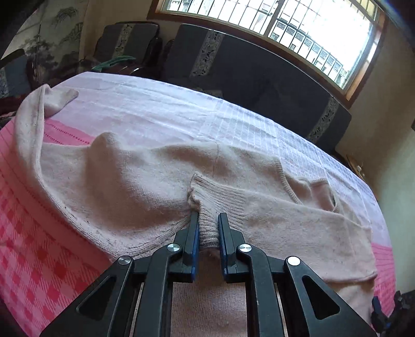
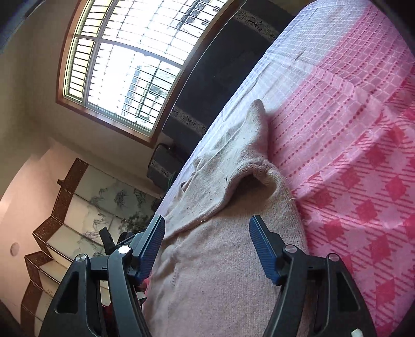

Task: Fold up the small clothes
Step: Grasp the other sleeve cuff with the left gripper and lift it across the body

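A pale pink knit sweater (image 1: pixel 124 181) lies spread on a bed covered by a pink and white checked blanket (image 1: pixel 39 246). In the left wrist view my left gripper (image 1: pixel 208 220) is shut on a ribbed cuff (image 1: pixel 207 199) folded over the sweater's body. The other sleeve (image 1: pixel 28 124) trails off to the far left. In the right wrist view my right gripper (image 2: pixel 207 223) stands open just above the sweater (image 2: pixel 220 272), nothing pressed between its blue pads (image 2: pixel 262 246). A raised fold of the knit (image 2: pixel 256 168) sits ahead of it.
Dark sofa cushions (image 1: pixel 259 77) line the bed's far side under a barred window (image 1: pixel 285 23). A painted folding screen (image 2: pixel 77 220) stands beyond the bed's edge in the right wrist view. Bare blanket (image 2: pixel 363 155) stretches right of the sweater.
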`<state>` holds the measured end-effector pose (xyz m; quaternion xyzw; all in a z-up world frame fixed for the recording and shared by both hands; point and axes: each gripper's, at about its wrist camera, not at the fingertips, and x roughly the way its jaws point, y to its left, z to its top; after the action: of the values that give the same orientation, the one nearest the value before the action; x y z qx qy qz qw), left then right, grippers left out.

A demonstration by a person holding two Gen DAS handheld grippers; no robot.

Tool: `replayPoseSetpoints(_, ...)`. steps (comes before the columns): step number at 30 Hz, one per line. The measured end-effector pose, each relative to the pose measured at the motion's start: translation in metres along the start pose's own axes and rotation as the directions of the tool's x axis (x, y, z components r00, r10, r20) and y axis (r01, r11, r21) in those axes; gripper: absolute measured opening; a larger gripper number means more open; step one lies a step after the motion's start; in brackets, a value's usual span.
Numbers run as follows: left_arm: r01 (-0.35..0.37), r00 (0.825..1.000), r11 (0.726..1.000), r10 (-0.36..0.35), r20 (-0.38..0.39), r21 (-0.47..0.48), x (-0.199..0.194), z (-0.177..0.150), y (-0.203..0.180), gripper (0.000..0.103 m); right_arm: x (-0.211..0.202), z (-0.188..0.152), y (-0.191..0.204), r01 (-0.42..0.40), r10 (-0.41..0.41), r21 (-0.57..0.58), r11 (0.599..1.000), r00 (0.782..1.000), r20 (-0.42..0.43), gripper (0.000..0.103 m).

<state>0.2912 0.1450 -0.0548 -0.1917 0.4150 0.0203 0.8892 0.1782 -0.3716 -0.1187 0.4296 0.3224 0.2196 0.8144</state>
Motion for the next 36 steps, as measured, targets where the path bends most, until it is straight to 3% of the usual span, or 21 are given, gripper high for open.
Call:
replayPoseSetpoints(7, 0.077, 0.997, 0.996, -0.075, 0.030, -0.055, 0.001, -0.008, 0.015, 0.018, 0.013, 0.009, 0.014, 0.043, -0.045, -0.033, 0.999, 0.997, -0.066, 0.069)
replayPoseSetpoints(9, 0.095, 0.995, 0.993, -0.093, 0.032, -0.068, 0.002, -0.009, 0.015, 0.018, 0.022, 0.017, 0.015, 0.010, -0.010, -0.003, 1.000, 0.997, -0.081, 0.069)
replayPoseSetpoints(11, 0.115, 0.993, 0.990, -0.112, 0.035, -0.084, 0.002, -0.009, 0.019, 0.018, 0.036, 0.026, 0.014, 0.087, -0.087, -0.009, 0.996, 0.991, -0.104, 0.069)
replayPoseSetpoints(13, 0.130, 0.991, 0.987, -0.127, 0.037, -0.097, 0.003, -0.010, 0.021, 0.018, 0.048, 0.033, 0.007, 0.104, -0.100, 0.026, 0.994, 0.988, -0.119, 0.069)
replayPoseSetpoints(17, 0.128, 0.991, 0.987, -0.125, 0.038, -0.096, 0.003, -0.011, 0.020, 0.019, 0.054, 0.046, 0.005, 0.154, -0.153, 0.023, 0.988, 0.987, -0.037, 0.067)
replayPoseSetpoints(19, 0.113, 0.993, 0.990, -0.110, 0.037, -0.084, 0.003, -0.011, 0.015, 0.019, 0.057, 0.048, -0.003, 0.268, -0.267, 0.048, 0.962, 0.963, -0.027, 0.033)
replayPoseSetpoints(20, 0.108, 0.994, 0.991, -0.105, 0.037, -0.080, 0.003, -0.011, 0.014, 0.019, 0.058, 0.046, -0.008, 0.336, -0.335, 0.061, 0.940, 0.942, -0.031, 0.008)
replayPoseSetpoints(21, 0.103, 0.994, 0.992, -0.101, 0.036, -0.077, 0.003, -0.011, 0.014, 0.019, 0.053, 0.045, -0.016, 0.323, -0.323, 0.109, 0.940, 0.946, -0.020, 0.005)
replayPoseSetpoints(28, 0.080, 0.996, 0.995, -0.079, 0.032, -0.058, 0.004, -0.011, 0.010, 0.019, 0.039, 0.039, -0.010, 0.431, -0.433, 0.074, 0.899, 0.901, 0.016, 0.003)
replayPoseSetpoints(34, 0.070, 0.997, 0.996, -0.069, 0.031, -0.049, 0.005, -0.011, 0.010, 0.019, 0.038, 0.041, -0.015, 0.377, -0.378, 0.085, 0.922, 0.926, -0.013, 0.005)
replayPoseSetpoints(36, 0.071, 0.997, 0.996, -0.069, 0.031, -0.050, 0.006, -0.010, 0.010, 0.019, 0.030, 0.030, -0.009, 0.378, -0.380, 0.074, 0.923, 0.925, 0.006, 0.011)
